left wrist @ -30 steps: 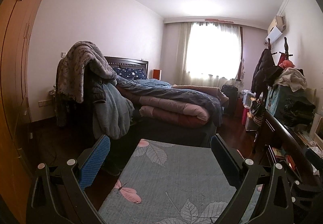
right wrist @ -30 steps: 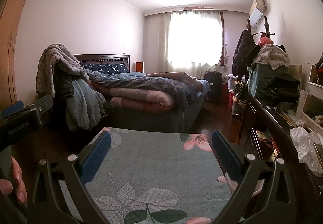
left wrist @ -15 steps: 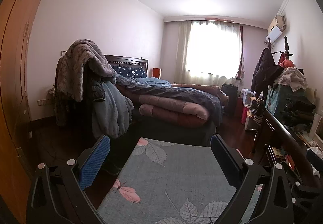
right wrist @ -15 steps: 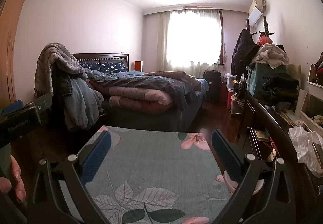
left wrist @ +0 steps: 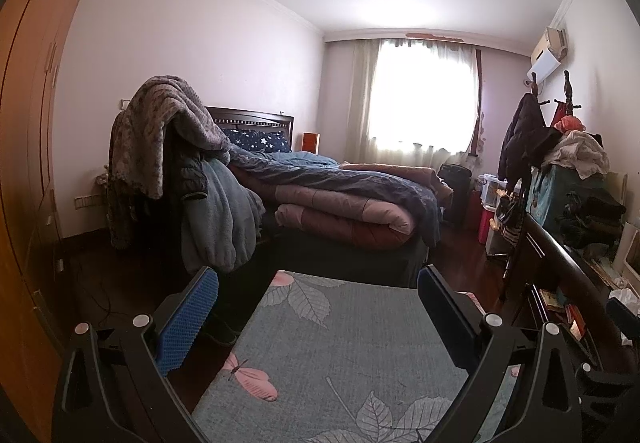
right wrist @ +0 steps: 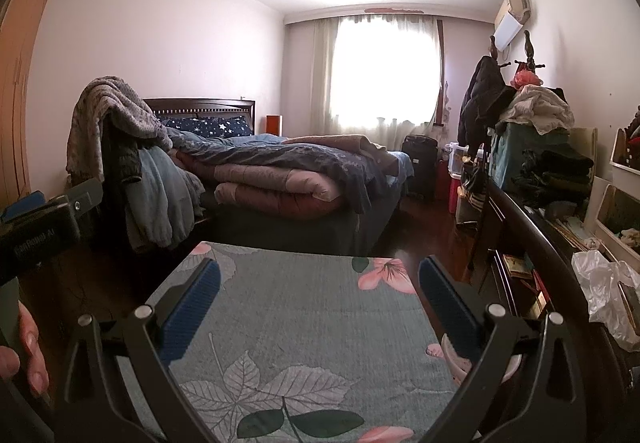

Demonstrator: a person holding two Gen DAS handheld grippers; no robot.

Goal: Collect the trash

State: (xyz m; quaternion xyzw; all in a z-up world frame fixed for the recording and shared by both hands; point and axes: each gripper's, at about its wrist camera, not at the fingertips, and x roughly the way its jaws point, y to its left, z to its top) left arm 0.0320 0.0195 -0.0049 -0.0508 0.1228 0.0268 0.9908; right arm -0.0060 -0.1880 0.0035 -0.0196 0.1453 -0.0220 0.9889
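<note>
A crumpled white plastic bag (right wrist: 608, 291) lies on the dark desk (right wrist: 532, 239) at right. The left gripper (left wrist: 318, 317) and right gripper (right wrist: 320, 301) both stand apart, empty, above a floral cloth (right wrist: 304, 319).

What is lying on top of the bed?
On the bed lie a folded pink quilt, a dark blue duvet, a brown blanket and starry pillows. The mattress surface beneath is covered, so anything under the bedding cannot be seen.
</note>
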